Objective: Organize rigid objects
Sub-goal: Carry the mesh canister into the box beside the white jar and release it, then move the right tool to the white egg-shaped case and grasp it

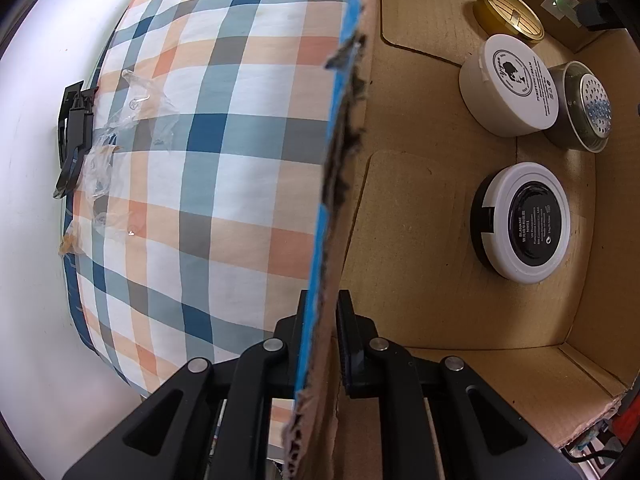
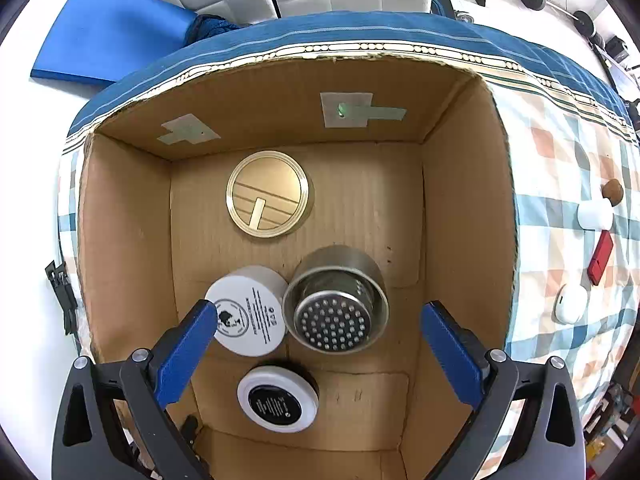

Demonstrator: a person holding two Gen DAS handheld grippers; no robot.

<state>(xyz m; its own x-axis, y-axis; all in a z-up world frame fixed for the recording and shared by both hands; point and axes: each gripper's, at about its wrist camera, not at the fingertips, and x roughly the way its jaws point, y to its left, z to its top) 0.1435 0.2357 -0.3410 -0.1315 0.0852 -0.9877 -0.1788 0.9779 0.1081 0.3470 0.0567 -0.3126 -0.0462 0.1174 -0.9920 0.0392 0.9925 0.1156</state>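
The cardboard box [image 2: 460, 216] sits on the checked cloth [image 1: 208, 128], and my left gripper [image 1: 320, 344] is clamped on its side wall while my right gripper [image 2: 320, 344] hangs spread wide over the inside, holding nothing. Below it lie the steel strainer cup [image 2: 336, 308], touching the white jar [image 2: 248, 316], the black-and-white compact [image 2: 278, 400] and the gold tin [image 2: 269, 199]. If I tug left, I reckon the torn wall could rip or the box could slide.

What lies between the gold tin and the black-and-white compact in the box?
In the right wrist view, the white jar and steel strainer cup sit between gold tin and compact.
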